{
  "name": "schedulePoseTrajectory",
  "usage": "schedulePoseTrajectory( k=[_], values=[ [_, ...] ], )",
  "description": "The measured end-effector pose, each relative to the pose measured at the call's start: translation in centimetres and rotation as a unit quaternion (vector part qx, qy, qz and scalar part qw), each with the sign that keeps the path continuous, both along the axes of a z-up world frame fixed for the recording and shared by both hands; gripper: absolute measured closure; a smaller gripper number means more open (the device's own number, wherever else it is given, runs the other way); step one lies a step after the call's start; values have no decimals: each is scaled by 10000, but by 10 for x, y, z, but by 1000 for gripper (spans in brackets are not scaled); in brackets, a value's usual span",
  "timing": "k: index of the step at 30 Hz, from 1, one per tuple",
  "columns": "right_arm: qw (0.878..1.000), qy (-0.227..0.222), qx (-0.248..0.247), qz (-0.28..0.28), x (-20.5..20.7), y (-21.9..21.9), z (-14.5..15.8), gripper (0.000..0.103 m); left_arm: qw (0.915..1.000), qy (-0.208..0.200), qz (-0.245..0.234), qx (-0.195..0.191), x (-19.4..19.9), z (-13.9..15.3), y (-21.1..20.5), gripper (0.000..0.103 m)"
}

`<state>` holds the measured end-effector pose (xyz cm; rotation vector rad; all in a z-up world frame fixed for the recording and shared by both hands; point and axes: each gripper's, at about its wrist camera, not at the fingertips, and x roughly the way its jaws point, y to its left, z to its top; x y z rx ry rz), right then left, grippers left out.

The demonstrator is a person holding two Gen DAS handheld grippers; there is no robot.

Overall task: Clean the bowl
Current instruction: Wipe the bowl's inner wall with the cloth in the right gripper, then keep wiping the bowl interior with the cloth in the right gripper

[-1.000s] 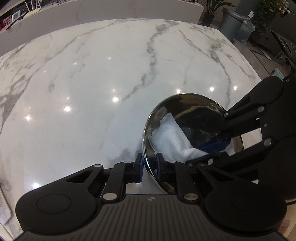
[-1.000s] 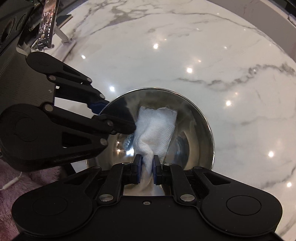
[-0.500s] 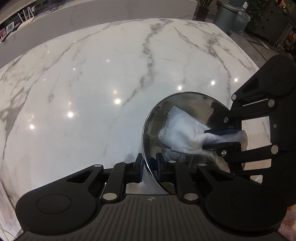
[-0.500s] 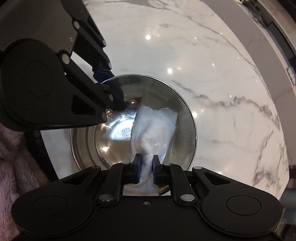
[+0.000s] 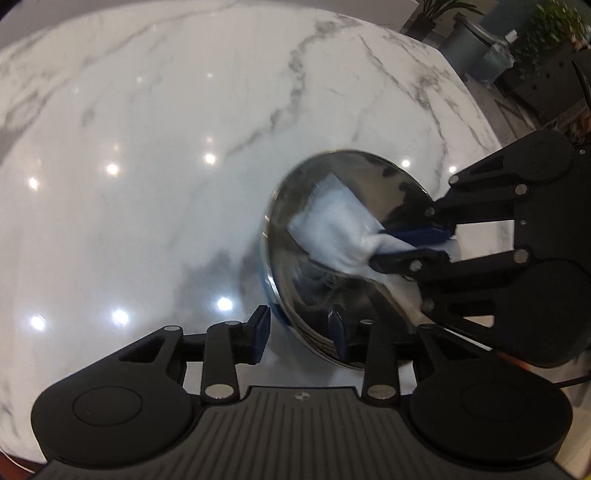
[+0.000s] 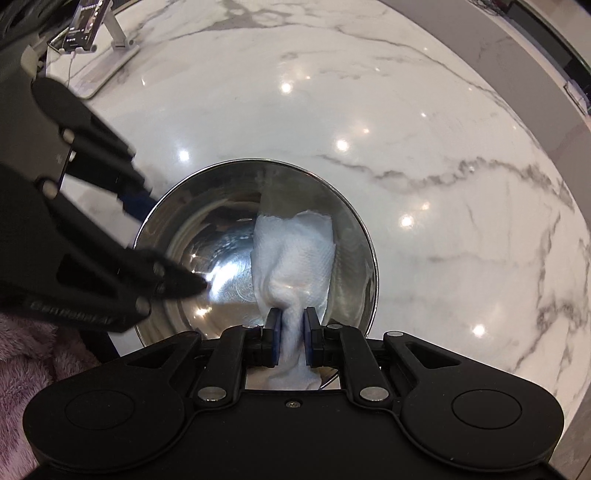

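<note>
Steel bowl (image 6: 255,254) at centre frame in the right wrist view, right of centre in the left wrist view, resting on the marble counter (image 5: 147,147). Right gripper (image 6: 291,328) clamped on a white cloth (image 6: 295,251), draped down the bowl's inner wall. Left gripper (image 5: 299,328) parted, jaws just opened, straddling the bowl's near rim with pads clear of the metal. Phone on a stand (image 6: 85,26) at upper left of the right wrist view.
</note>
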<state>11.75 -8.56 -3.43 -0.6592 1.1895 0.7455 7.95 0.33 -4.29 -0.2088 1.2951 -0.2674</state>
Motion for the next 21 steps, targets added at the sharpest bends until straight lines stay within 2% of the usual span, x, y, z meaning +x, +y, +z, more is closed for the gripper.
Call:
schedulePoseTrajectory(
  k=[9, 16, 21],
  values=[
    [9996, 123, 130, -229, 0, 2, -3, 92, 9997, -185, -1, 182, 5, 5, 1, 82],
    [9924, 734, 886, -440, -2, 10, -9, 92, 9987, -264, 2, 445, 14, 4, 0, 91],
    [9943, 718, 703, -346, -3, 14, -8, 93, 9972, -394, -144, 620, 14, 5, -4, 91]
  ],
)
